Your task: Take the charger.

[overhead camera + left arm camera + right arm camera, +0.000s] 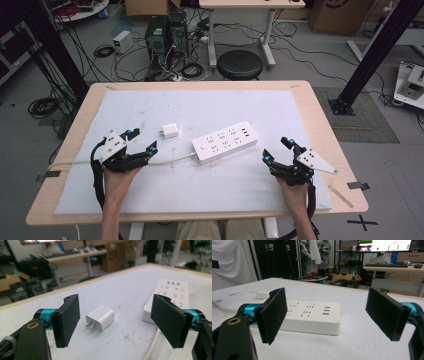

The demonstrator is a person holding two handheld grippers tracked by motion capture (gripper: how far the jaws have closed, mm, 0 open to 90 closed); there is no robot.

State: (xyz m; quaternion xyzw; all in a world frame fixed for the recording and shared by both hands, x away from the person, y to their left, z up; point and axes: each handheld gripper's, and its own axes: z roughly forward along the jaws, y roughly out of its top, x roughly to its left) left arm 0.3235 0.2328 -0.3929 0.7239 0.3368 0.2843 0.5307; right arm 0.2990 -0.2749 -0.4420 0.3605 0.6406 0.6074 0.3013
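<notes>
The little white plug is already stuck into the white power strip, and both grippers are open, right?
Not quite. The little white plug isn't stuck in; it lies on the table, apart from the white power strip, as the high view shows. The left gripper and right gripper are indeed open.

Both forearms come in from the near edge. The left hand (116,181) holds the left gripper (142,141) at the left side, pointing to the far right, jaws wide apart with nothing between. The right hand (294,191) holds the right gripper (277,150) at the right side, pointing far-left, jaws also wide apart and empty.
</notes>
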